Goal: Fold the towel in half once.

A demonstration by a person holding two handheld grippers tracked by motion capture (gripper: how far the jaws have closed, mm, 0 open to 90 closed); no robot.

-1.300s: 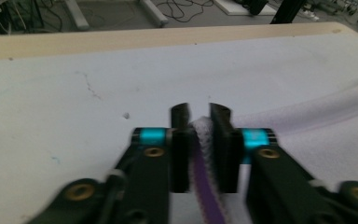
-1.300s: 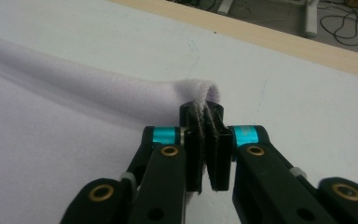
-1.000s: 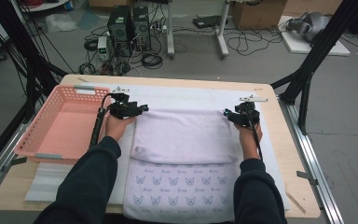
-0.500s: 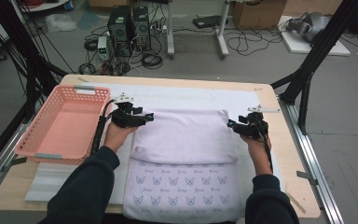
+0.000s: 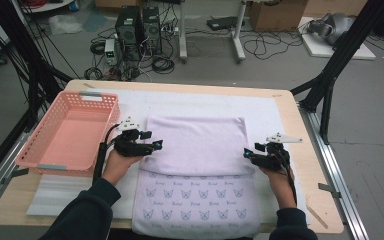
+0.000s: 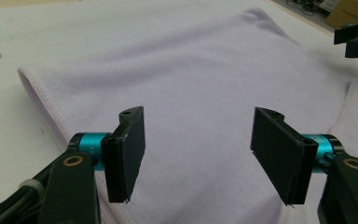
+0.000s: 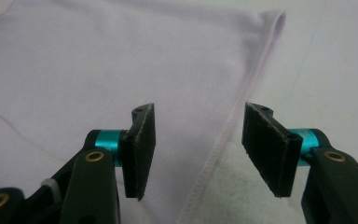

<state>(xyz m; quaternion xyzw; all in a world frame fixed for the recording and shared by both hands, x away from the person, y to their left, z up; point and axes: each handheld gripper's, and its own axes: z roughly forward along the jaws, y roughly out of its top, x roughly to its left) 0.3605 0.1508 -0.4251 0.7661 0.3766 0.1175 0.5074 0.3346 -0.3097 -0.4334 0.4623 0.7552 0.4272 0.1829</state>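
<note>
Folding step in hand, judged. Left gripper (image 5: 156, 144), jaws apart and just been opening, empty, sits at the left edge of the pale lilac folded towel (image 5: 197, 145) at table centre. Right gripper (image 5: 247, 153), jaws likewise parted, empty, at its right edge. Next: regrip near fold corners.

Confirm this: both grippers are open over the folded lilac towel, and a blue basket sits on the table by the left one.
Not quite. The basket is pink, as the high view shows. The left gripper and right gripper are open over the lilac towel.
</note>
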